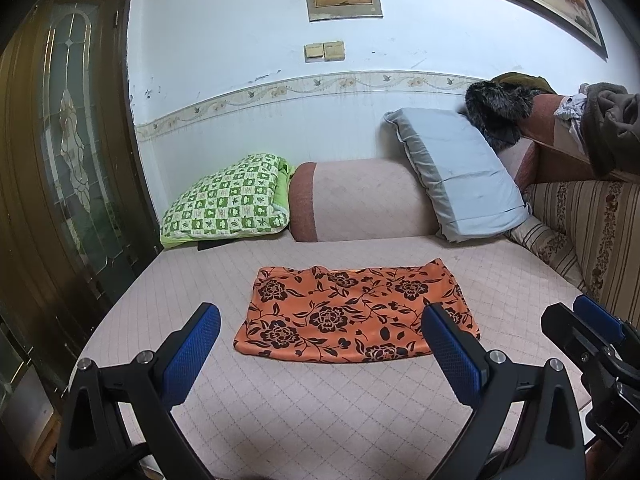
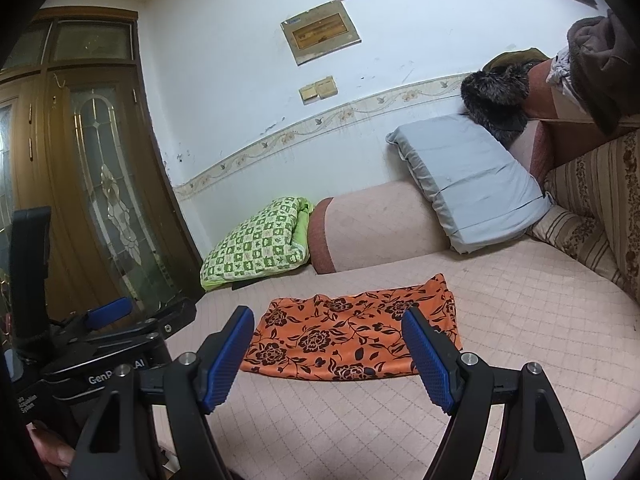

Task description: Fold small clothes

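An orange cloth with black flowers (image 1: 360,314) lies folded flat in a rectangle on the pink quilted sofa seat (image 1: 320,408). It also shows in the right wrist view (image 2: 354,332). My left gripper (image 1: 322,330) is open and empty, held just above and in front of the cloth's near edge. My right gripper (image 2: 328,336) is open and empty, also in front of the cloth. The right gripper shows at the right edge of the left wrist view (image 1: 592,324), and the left gripper at the left of the right wrist view (image 2: 120,312).
A green checked pillow (image 1: 228,196), a pink armrest (image 1: 360,200) and a grey pillow (image 1: 460,172) line the back. A striped cushion (image 1: 584,220) stands at the right. A wooden glass-panelled door (image 1: 68,140) stands at the left.
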Demonstrator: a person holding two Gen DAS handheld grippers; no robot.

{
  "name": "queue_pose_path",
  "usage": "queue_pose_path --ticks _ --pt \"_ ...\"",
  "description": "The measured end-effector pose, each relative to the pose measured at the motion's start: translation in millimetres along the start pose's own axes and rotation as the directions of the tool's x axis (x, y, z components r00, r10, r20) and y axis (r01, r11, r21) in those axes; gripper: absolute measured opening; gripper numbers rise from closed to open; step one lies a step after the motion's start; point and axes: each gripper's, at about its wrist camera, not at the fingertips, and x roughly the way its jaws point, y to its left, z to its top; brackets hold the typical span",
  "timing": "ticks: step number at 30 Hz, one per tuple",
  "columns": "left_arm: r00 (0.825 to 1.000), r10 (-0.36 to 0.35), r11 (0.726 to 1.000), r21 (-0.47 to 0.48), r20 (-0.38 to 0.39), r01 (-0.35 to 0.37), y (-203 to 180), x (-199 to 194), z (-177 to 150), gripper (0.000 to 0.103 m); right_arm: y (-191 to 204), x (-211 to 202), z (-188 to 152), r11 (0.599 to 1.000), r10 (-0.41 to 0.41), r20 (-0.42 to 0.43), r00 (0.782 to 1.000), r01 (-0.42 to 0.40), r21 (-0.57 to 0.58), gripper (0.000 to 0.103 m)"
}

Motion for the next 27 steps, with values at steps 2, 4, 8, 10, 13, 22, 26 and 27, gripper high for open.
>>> queue_pose_path --ticks 2,4,8,10,13,22,26,27 --pt "1.000 0.001 1.000 -0.007 0.000 -0.001 2.8 0.2 -0.4 0.100 3.5 0.9 -0.5 1.000 0.001 -0.003 1.000 -0.001 -0.012 0.079" --pt "1.000 0.003 1.000 -0.014 -0.001 -0.003 5.5 1.3 -1.3 0.100 6.1 2.6 -1.0 1.000 0.001 -0.008 1.000 -0.001 -0.019 0.079" --pt "1.000 0.015 1.000 -0.017 -0.002 -0.015 10.8 3.4 -4.1 0.100 9.1 5.8 -2.0 1.000 0.003 -0.015 1.000 -0.004 -0.015 0.079" --pt "1.000 0.015 1.000 -0.020 -0.005 -0.016 13.6 4.5 -5.0 0.100 11.1 7.5 -1.6 1.000 0.006 -0.017 1.000 -0.006 -0.014 0.079" --pt "1.000 0.022 0.999 -0.027 -0.011 -0.022 17.6 7.1 -6.5 0.100 14.8 10.1 -2.1 1.000 0.011 -0.018 1.000 -0.011 -0.017 0.079" --pt "0.999 0.036 0.998 -0.049 -0.029 -0.037 26.2 18.3 -10.5 0.100 19.3 19.2 -7.2 0.999 0.012 -0.036 0.999 -0.013 -0.033 0.079" --pt "0.999 0.039 0.998 -0.041 -0.034 -0.040 26.5 23.2 -14.5 0.100 17.3 23.5 -5.8 1.000 0.009 -0.038 0.999 -0.010 -0.022 0.079" --pt "0.998 0.042 0.998 -0.038 -0.035 -0.043 26.9 25.0 -15.3 0.100 16.9 26.5 -6.3 1.000 0.008 -0.041 0.999 -0.008 -0.019 0.079"
